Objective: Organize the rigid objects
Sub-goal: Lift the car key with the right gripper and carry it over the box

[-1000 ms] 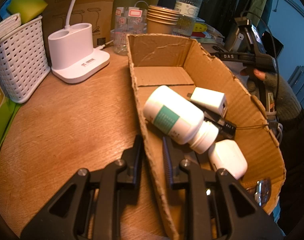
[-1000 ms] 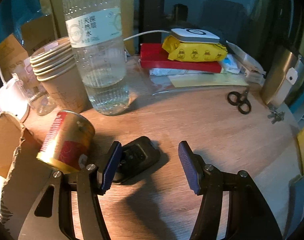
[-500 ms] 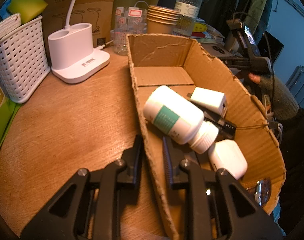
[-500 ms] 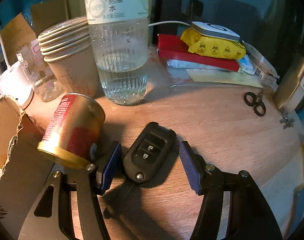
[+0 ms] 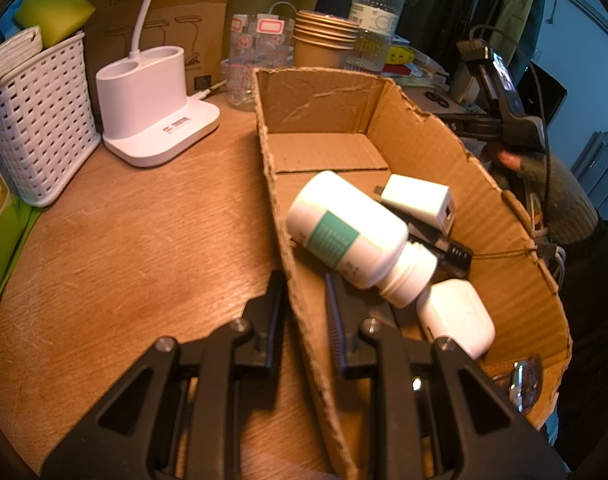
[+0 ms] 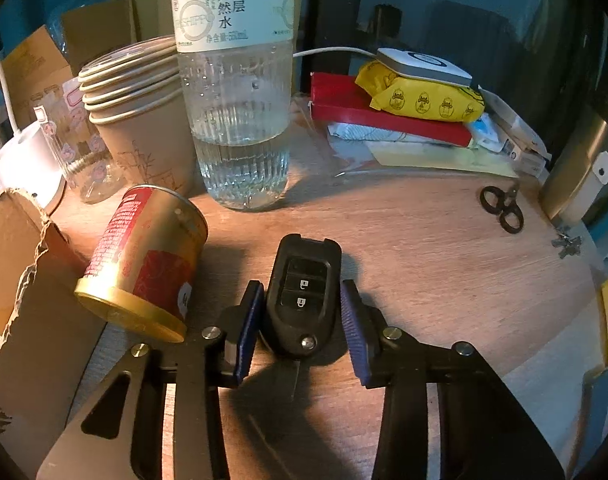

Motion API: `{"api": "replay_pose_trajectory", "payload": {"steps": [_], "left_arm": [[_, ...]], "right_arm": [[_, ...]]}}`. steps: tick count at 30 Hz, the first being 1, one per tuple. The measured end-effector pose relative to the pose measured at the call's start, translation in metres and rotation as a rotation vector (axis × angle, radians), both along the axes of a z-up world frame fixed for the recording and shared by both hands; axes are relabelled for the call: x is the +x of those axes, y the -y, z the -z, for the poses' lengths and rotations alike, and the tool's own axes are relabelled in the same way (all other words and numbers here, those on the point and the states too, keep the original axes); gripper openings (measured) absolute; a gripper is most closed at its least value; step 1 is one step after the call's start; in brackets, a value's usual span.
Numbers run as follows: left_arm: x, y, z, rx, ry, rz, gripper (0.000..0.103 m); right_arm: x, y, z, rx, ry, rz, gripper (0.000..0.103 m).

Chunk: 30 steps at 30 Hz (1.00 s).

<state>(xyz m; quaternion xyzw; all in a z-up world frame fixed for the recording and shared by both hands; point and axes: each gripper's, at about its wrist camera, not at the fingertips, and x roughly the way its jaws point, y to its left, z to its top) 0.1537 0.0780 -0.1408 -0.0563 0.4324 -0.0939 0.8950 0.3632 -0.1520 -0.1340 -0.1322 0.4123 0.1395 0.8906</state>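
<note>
In the right wrist view, the right gripper (image 6: 300, 320) had just been closing its jaws around the black car key fob (image 6: 304, 284), which lay flat on the wooden table (image 6: 424, 248) at lower centre of the frame. The left blue pad sat against the fob's side, while a thin gap seemed to remain at the right pad, so the grip looked not quite made. The fob lay lengthwise between the fingers, buttons up, probably so the pads could meet its two long sides. A red and gold can (image 6: 144, 264) lay tipped on its side just left of the gripper, against the torn edge of the cardboard box (image 6: 20, 248).

In the left wrist view, the left gripper (image 5: 304, 316) was clamped on the near wall of that cardboard box (image 5: 484, 208), one finger outside and one inside, apparently steadying it as the collecting place. Inside lay a white bottle (image 5: 352, 232), a white charger (image 5: 418, 200) and a white earbud case (image 5: 456, 320).
</note>
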Motion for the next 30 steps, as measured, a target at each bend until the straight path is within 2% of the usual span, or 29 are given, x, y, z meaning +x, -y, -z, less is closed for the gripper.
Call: {"api": "replay_pose_trajectory", "payload": {"steps": [13, 30], "left_arm": [[0.0, 0.0, 0.0, 0.0, 0.0, 0.0, 0.022], [0.0, 0.0, 0.0, 0.0, 0.0, 0.0, 0.022]], "right_arm": [[-0.032, 0.012, -0.024, 0.106, 0.034, 0.0, 0.04], [-0.084, -0.006, -0.066, 0.112, 0.141, -0.062, 0.037]]}}
